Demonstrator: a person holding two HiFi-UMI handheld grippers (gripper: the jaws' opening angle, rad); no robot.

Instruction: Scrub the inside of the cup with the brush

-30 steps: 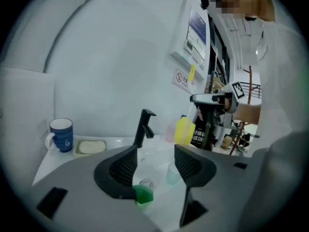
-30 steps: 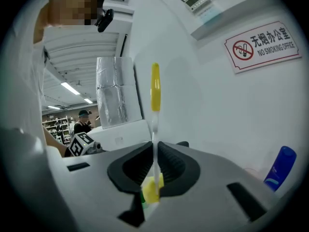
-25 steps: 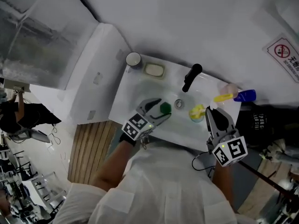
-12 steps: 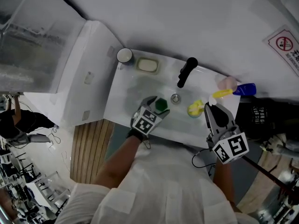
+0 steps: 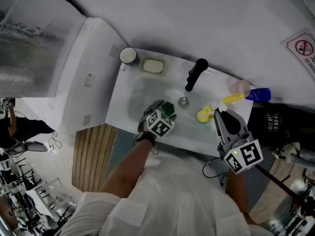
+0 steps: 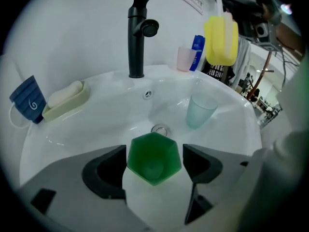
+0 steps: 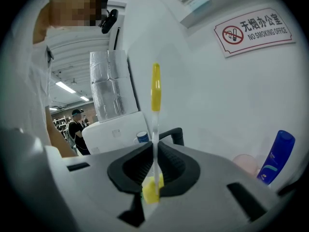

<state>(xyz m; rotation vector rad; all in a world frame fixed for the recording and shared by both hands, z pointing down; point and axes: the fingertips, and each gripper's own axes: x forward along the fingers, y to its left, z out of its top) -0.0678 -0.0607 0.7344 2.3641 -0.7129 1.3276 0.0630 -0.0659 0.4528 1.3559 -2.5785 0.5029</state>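
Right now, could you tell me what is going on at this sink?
A person stands at a white sink with a gripper in each hand. The jaws of the left gripper have just been opening; the green cup stands between them in the sink, a gap on each side, not gripped. The right gripper is shut on the handle of the yellow brush, held off to the right. The brush is outside the cup, so no scrubbing at this moment.

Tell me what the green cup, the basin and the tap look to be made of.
Green cup: likely translucent plastic; light glows through its faceted walls.
Basin: probably glazed ceramic; white and glossy, with bright reflections.
Tap: seemingly metal with a matte black coating; it shows little shine.
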